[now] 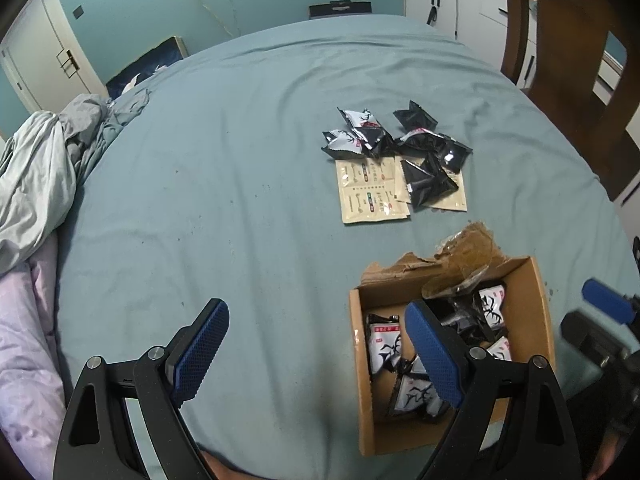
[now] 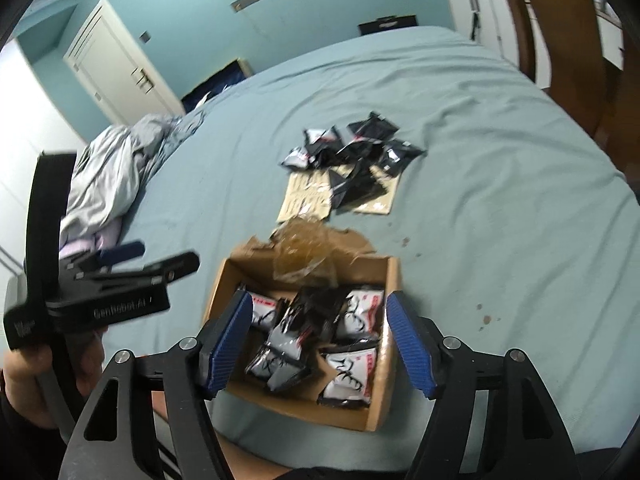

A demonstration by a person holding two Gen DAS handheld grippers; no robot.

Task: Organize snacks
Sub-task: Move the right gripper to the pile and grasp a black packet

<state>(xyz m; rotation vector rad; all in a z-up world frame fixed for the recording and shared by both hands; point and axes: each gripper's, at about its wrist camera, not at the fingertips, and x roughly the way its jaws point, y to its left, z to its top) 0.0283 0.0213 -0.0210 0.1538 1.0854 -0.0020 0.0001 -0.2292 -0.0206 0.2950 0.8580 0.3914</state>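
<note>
Covering nearly everything in view, a soft teal bedsheet (image 1: 224,184) lies creased and faintly spotted, with a rumpled grey blanket (image 1: 36,184) bunched at its left edge. Near the front sits an open rectangular cardboard box (image 2: 224,276), its far flap torn ragged and draped with crinkled clear tape. Inside it, glossy black-and-white snack packets (image 2: 352,376) with antler prints lie jumbled. Further back on the sheet, well apart from the box, a loose pile of similar black pouches (image 1: 400,140) rests partly on 2 flat beige sachets (image 1: 372,190). The left gripper (image 1: 316,354) hangs over the sheet beside the box, its ridged blue pads spread wide with nothing between them. The right gripper (image 2: 320,344) hovers above the box, jaws parted, holding nothing; the packets below sit clear of its pads.
</note>
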